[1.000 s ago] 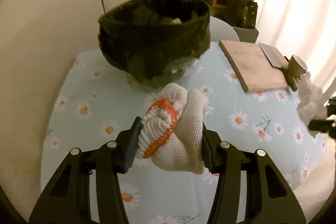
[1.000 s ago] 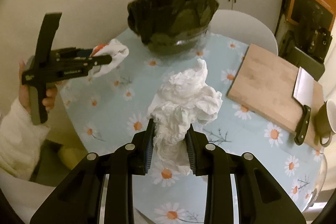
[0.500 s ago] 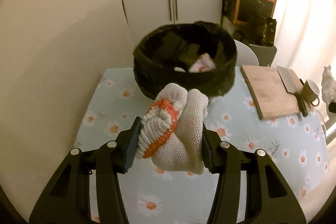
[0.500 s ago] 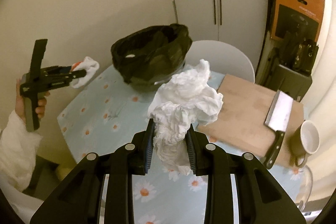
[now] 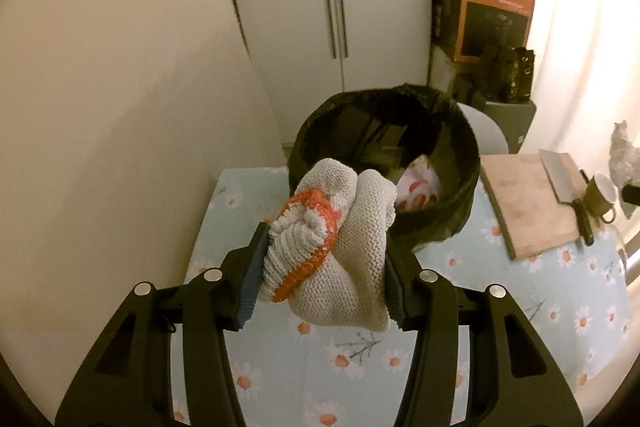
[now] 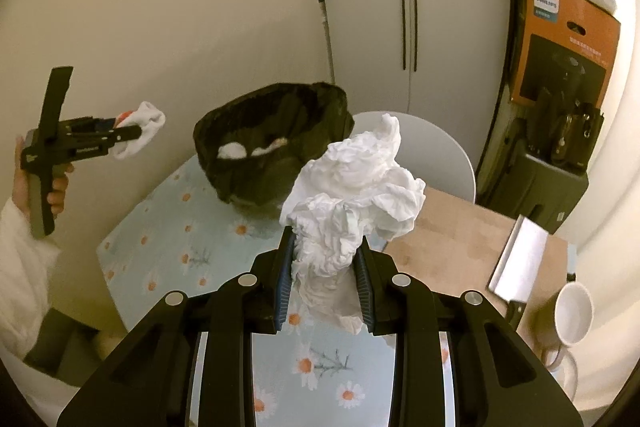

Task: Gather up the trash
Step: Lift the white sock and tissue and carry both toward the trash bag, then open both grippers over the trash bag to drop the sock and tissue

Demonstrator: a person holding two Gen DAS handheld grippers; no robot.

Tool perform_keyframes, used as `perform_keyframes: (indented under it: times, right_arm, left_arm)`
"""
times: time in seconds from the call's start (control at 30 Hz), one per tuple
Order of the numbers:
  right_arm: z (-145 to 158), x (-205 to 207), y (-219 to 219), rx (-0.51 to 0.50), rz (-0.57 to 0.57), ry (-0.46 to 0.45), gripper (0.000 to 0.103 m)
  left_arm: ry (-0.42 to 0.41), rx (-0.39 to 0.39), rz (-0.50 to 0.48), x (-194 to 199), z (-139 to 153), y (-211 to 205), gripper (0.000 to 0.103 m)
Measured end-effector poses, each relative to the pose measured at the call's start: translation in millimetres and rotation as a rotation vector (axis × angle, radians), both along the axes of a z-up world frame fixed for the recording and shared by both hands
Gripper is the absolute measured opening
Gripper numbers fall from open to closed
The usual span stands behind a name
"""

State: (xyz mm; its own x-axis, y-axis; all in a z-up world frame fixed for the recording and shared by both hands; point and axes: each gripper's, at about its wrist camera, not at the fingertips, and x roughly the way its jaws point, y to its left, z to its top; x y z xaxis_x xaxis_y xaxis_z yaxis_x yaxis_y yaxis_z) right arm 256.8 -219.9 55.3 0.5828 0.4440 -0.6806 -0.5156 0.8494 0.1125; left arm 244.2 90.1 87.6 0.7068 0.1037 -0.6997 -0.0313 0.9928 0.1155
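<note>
L gripper (image 5: 324,259): jaws clamped on a bunched knit glove (image 5: 332,247), grey-white w/ orange cuff band; glove fills the gap btwn the pads, held in air above the surface, lower centre of left wrist view. Lower end of glove hides part of the surface print.
L gripper, other view: seen far left of right wrist view (image 6: 132,137), glove (image 6: 140,131) only a small white lump w/ a red spot, detail too small to tell. A hand (image 6: 56,187) w/ a white sleeve grips its handle, sleeve cut off by frame edge.
R gripper (image 6: 324,267): jaws narrow, pinching a crumpled white tissue wad (image 6: 352,195); wad balloons above the pads, blocks part of bin and board behind it.
Bin (image 5: 384,163): black bag-lined, centre of left wrist view, near rim hidden behind glove. Inside: a pale item w/ red marks, can't make out what. In right wrist view (image 6: 272,151) white bits inside, blurred.
Surface (image 5: 540,299): light blue cloth w/ daisy print, right edge cut off.
Right side: wooden board (image 6: 460,247) w/ cleaver (image 6: 516,267) on it, handle partly out of sight; mug (image 6: 572,315) just beside, cut by the frame's dark rim.
Background: orange box (image 6: 568,39) upper right, text too small.
</note>
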Motion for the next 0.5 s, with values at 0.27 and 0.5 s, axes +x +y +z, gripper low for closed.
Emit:
perform_keyframes:
  times: [0.27,0.5]
  right_arm:
    - [20.8,27.2,23.4,0.004,-0.003,-0.021,0.026]
    - [23.2,65.4,51.9,0.066,0.009,0.022,0.026]
  left_arm:
    - [0.021,0.021,-0.080,43.0,8.3,4.0,0.052]
    - [0.089,-0.021,-0.165,91.5,-1.0,8.5,0.052]
